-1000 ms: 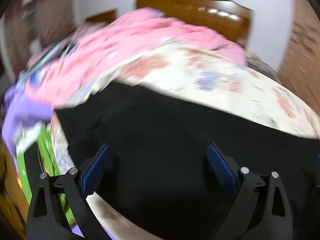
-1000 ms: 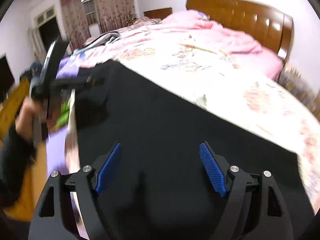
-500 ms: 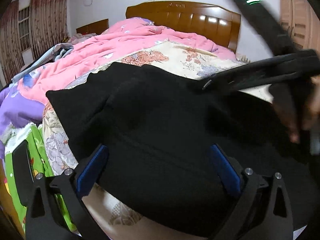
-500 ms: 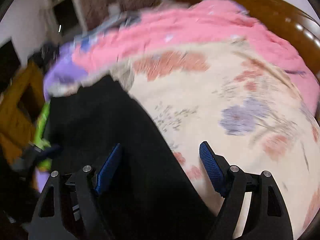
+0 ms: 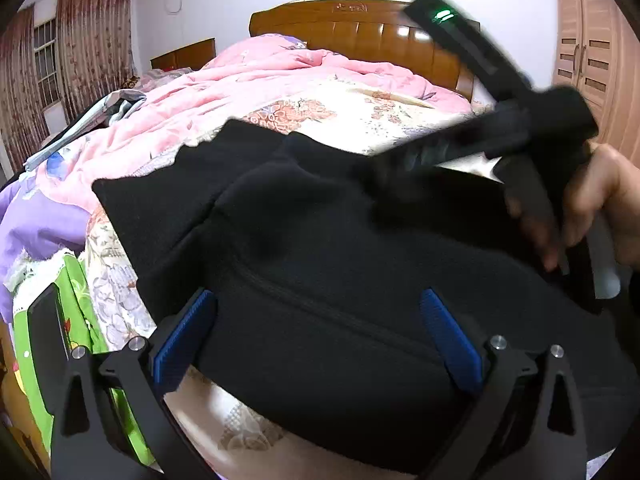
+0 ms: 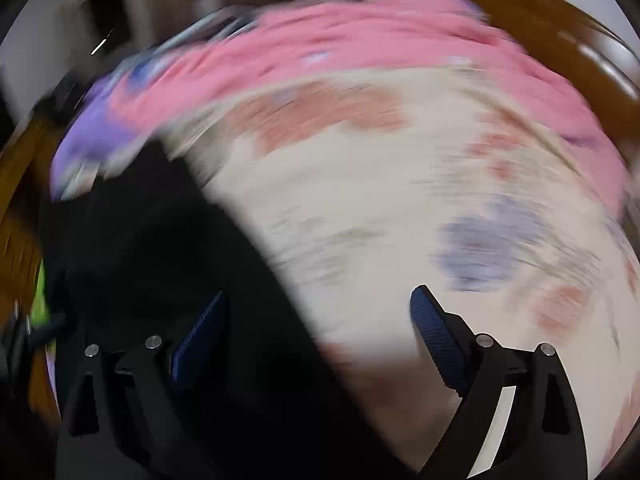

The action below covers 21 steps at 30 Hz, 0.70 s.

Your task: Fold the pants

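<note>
Since half a second ago your right gripper (image 6: 316,340) has kept sweeping, fingers spread and empty over the black pants' (image 5: 340,280) edge on the bed (image 6: 380,220). Left gripper (image 5: 316,336) spread too; a rushed pinch may drag both layers.

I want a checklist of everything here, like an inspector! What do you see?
Surface: bed with floral sheet.
Job's things: black pants spread on the sheet, partly folded over.
Clutter: pink quilt, purple cloth, green item.
Grippers: left gripper open over the pants; right gripper open, view blurred.
Cables: nothing seen.
Surroundings: wooden headboard, curtains, wardrobe.
</note>
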### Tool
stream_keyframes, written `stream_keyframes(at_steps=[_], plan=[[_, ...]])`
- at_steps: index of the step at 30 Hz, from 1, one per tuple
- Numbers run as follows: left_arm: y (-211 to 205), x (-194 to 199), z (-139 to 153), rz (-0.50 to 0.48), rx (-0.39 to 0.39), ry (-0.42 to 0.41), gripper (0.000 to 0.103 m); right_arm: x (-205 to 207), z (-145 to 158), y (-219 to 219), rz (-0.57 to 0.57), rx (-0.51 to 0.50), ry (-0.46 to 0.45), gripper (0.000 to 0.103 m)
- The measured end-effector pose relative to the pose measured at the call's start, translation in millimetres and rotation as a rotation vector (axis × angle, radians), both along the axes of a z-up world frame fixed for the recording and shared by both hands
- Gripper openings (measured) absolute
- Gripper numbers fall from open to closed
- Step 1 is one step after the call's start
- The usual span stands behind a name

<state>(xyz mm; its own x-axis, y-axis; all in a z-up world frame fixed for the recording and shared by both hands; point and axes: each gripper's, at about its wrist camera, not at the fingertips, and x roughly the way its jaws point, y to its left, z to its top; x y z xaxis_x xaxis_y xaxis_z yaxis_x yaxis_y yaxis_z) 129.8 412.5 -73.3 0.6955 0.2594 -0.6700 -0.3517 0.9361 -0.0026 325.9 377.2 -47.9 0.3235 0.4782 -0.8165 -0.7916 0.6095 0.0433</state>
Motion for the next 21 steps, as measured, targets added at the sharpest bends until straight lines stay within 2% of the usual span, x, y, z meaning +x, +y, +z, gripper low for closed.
stream_keyframes(at_steps=[2, 4, 6, 8, 11, 15, 16, 17, 18, 19, 21], plan=[[-1.8, -5.8, 12.7, 0.012, -0.034, -0.007, 0.1, 1.4, 17.9, -25.1, -0.083, 0.052, -0.019, 0.088], [-8.9, -20.4, 37.0, -0.037, -0.128, -0.095, 0.101, -2.6, 33.9, -59.9, -0.09, 0.123, 0.004, 0.088], [-22.4, -24.8, 51.9, -0.067, -0.157, -0.129, 0.101, -16.9, 49.5, -113.7, -0.106, 0.144, 0.002, 0.088], [-42.0, -19.3, 56.0, -0.096, -0.179, -0.104, 0.101, -31.3, 57.9, -168.8, -0.145, 0.14, -0.014, 0.089], [-98.1, -4.7, 46.9, -0.23, -0.237, -0.055, 0.101, -45.2, 58.1, -250.0, -0.246, 0.12, -0.031, 0.089], [-170.5, 8.5, 26.9, -0.376, -0.224, 0.03, 0.101, -56.2, 25.6, -336.6, -0.394, 0.01, 0.005, 0.089], [-191.0, 14.4, 17.3, -0.396, -0.177, 0.089, 0.101, -55.2, 16.4, -353.3, -0.432, -0.012, 0.025, 0.089], [-204.6, 16.7, 9.6, -0.378, -0.086, 0.114, 0.101, -52.1, 6.3, -366.7, -0.457, -0.034, 0.047, 0.089], [-214.7, 17.2, 6.1, -0.373, -0.015, 0.117, 0.102, -51.3, 0.0, -376.0, -0.442, -0.013, 0.052, 0.089], [-217.5, 16.7, 5.3, -0.369, -0.003, 0.106, 0.102, -55.5, 0.7, -384.1, -0.413, 0.033, 0.024, 0.089], [-211.4, 18.9, 8.0, -0.335, -0.062, 0.132, 0.101, -60.9, 4.8, -389.1, -0.456, -0.012, 0.016, 0.089]])
